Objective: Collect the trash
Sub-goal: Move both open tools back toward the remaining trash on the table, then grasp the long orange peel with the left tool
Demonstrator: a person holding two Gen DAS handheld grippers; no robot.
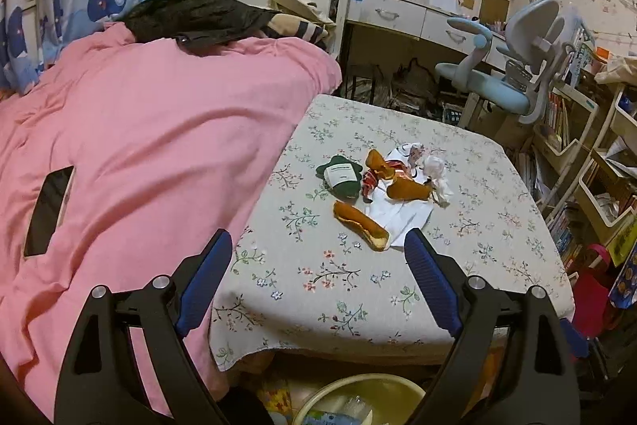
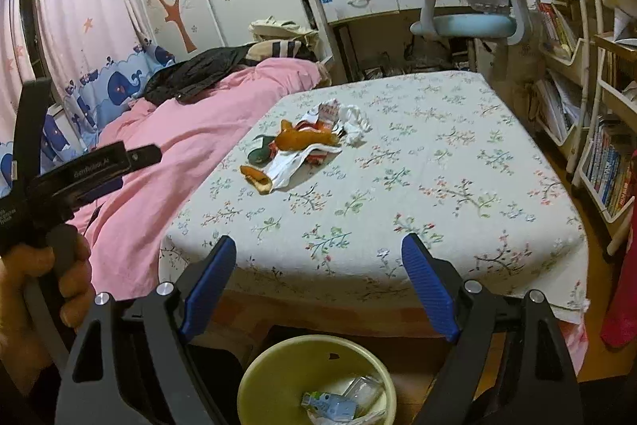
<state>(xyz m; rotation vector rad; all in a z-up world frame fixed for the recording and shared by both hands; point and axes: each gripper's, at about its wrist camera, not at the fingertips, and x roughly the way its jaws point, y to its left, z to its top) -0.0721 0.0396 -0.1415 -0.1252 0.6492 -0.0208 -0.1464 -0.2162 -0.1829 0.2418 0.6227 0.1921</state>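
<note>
A heap of trash lies on the floral tablecloth (image 1: 358,277): orange peels (image 1: 360,224), a dark green wrapper (image 1: 340,178), white paper (image 1: 402,216) and a crumpled tissue (image 1: 436,172). The same heap shows in the right wrist view, with peel (image 2: 302,140) and tissue (image 2: 356,122). A yellow-green bin (image 2: 318,357) with a plastic bottle (image 2: 330,403) in it stands on the floor under the table's near edge. My left gripper (image 1: 318,245) is open and empty, short of the nearest peel. My right gripper (image 2: 318,253) is open and empty over the table's near edge, above the bin.
A pink quilt (image 1: 139,146) covers the bed left of the table, with a dark phone (image 1: 49,210) on it. A blue desk chair (image 1: 501,74) and a desk stand behind. Bookshelves (image 2: 597,130) line the right side. The left gripper's body and hand (image 2: 51,210) show at the left.
</note>
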